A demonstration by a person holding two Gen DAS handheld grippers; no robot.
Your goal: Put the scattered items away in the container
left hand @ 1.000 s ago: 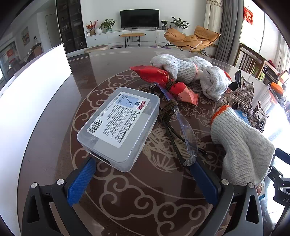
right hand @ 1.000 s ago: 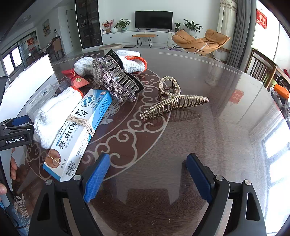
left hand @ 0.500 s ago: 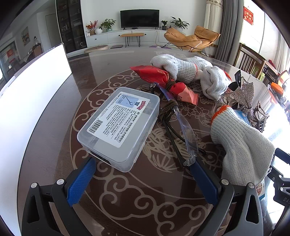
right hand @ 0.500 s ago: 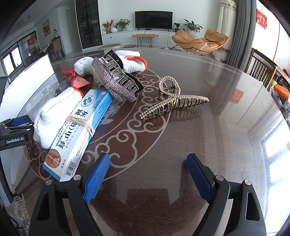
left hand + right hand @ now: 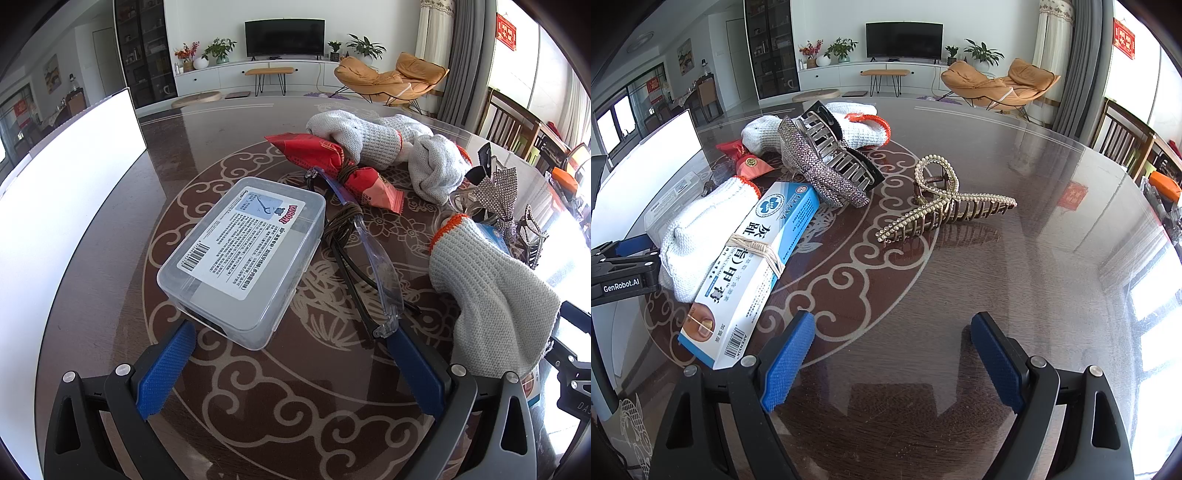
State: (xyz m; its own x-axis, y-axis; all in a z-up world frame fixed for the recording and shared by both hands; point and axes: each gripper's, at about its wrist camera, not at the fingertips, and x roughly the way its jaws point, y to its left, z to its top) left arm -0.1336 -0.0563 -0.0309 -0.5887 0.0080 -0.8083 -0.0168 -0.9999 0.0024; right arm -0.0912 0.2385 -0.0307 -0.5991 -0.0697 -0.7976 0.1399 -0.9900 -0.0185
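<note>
In the left wrist view, the left gripper point(image 5: 291, 363) is seen spread wide with nothing between its blue pads. Its way is taken up by a clear lidded plastic box point(image 5: 245, 258) at centre frame, whose near corner lies just beyond the left pad. Clear safety glasses point(image 5: 373, 258) bound with brown cord are laid just right of the box, their near end touching the right pad. A red snack packet point(image 5: 332, 166) and knitted gloves point(image 5: 373, 140) are found further up the frame; another glove point(image 5: 495, 295) is draped at the right edge.

In the right wrist view, the right gripper point(image 5: 892, 362) is likewise held released over bare tabletop. A blue-and-white ointment carton point(image 5: 753, 266) is leaned on a glove at lower left. A rhinestone claw clip point(image 5: 823, 162) and a pearl claw clip point(image 5: 942, 210) are set above centre.

A glossy dark table point(image 5: 1015, 258) with pale scrollwork is shown. The white container point(image 5: 55, 203) is placed along the left edge. A television point(image 5: 284, 37) and an orange lounge chair point(image 5: 391, 77) are visible behind.
</note>
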